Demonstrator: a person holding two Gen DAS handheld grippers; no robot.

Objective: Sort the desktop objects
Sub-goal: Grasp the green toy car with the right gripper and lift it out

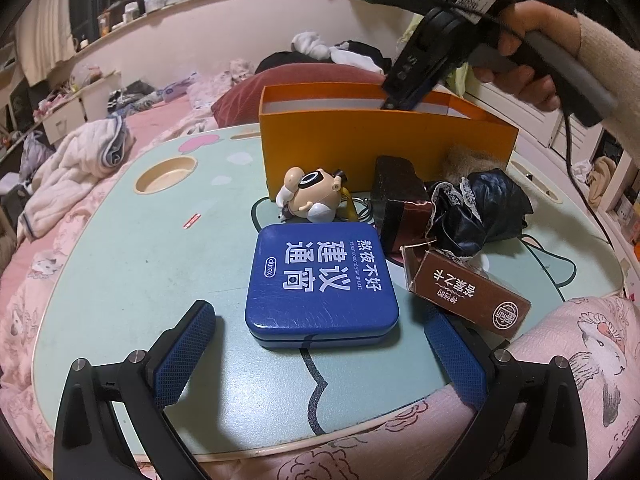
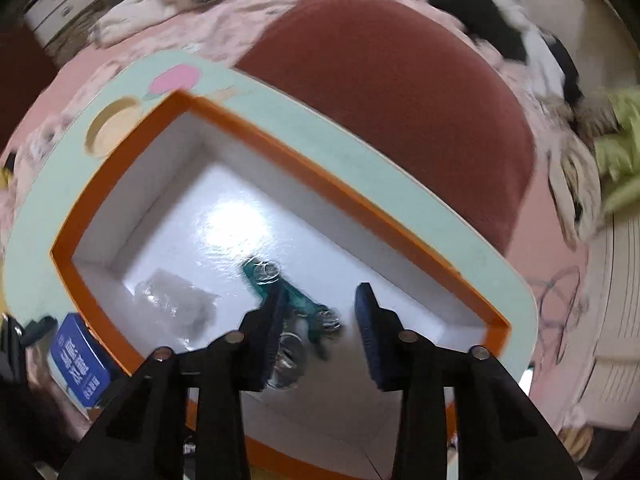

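My left gripper [image 1: 320,340] is open low over the table. A blue tin [image 1: 320,280] with white lettering lies flat between its fingertips, and neither pad touches it. Behind the tin lie a small toy figure [image 1: 312,196], a dark red packet [image 1: 400,200], a crumpled black bag [image 1: 480,208] and a brown carton [image 1: 468,296]. My right gripper [image 2: 320,308] points down into the orange box [image 2: 320,184], open, with nothing between its pads. On the box's white floor lie a teal item [image 2: 264,276] and a clear plastic bag [image 2: 176,304]. The left wrist view shows the box [image 1: 360,148] hiding the right fingertips.
The objects sit on a mint-green lap table [image 1: 140,260] with a round cup hole [image 1: 166,174], set on a pink bed. A dark red pillow [image 2: 400,80] lies behind the box. A knee in pink patterned fabric [image 1: 580,360] presses against the table's right front edge.
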